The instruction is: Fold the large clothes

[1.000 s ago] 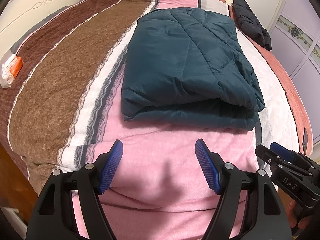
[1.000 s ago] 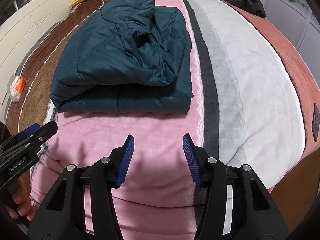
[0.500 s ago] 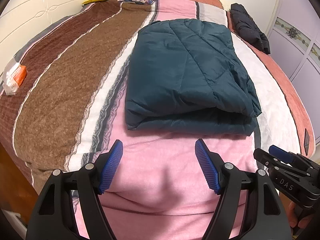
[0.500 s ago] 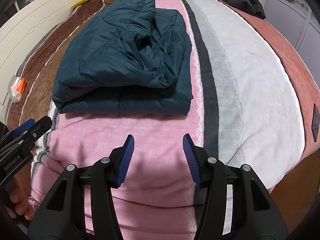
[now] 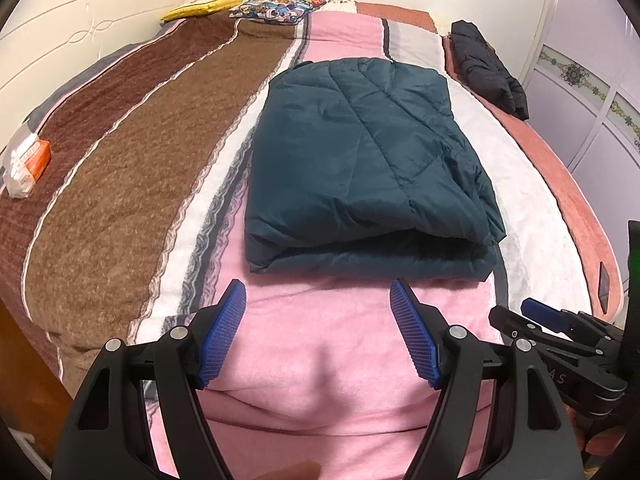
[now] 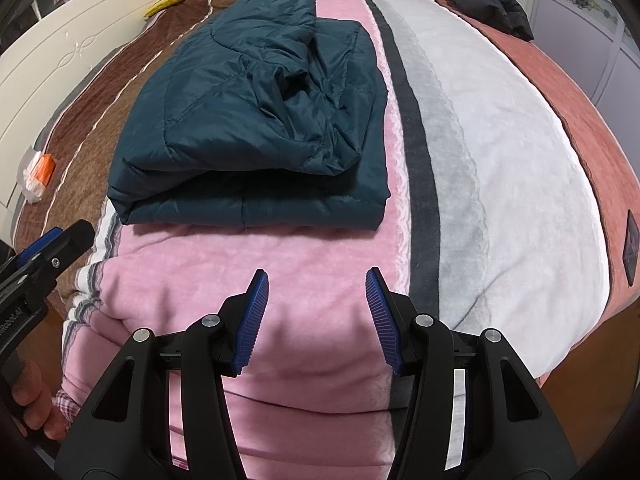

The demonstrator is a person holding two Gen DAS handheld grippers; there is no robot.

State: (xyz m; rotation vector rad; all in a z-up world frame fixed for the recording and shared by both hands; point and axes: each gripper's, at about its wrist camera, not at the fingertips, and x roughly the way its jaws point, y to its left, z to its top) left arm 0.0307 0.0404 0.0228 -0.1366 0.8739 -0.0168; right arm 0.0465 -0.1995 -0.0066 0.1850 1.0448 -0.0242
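Note:
A dark teal quilted jacket point(image 5: 360, 164) lies folded in a thick rectangle on the striped bed blanket point(image 5: 120, 184); it also shows in the right wrist view point(image 6: 256, 128), with its folded edge facing me. My left gripper point(image 5: 318, 304) is open and empty, held over the pink stripe short of the jacket's near edge. My right gripper point(image 6: 316, 292) is open and empty, also over the pink stripe near the foot of the bed. Each gripper shows at the edge of the other's view, the right one point(image 5: 560, 332) and the left one point(image 6: 48, 252).
A black garment point(image 5: 488, 72) lies at the bed's far right. An orange and white packet point(image 5: 28, 160) sits at the left edge. Pillows point(image 5: 276, 4) lie at the far end of the bed. A white headboard point(image 5: 80, 40) is at left, wardrobe doors point(image 5: 592, 92) at right.
Both grippers have drawn back and risen a little from the jacket, so more of the bed shows. Both stay open and empty. The jacket has not moved.

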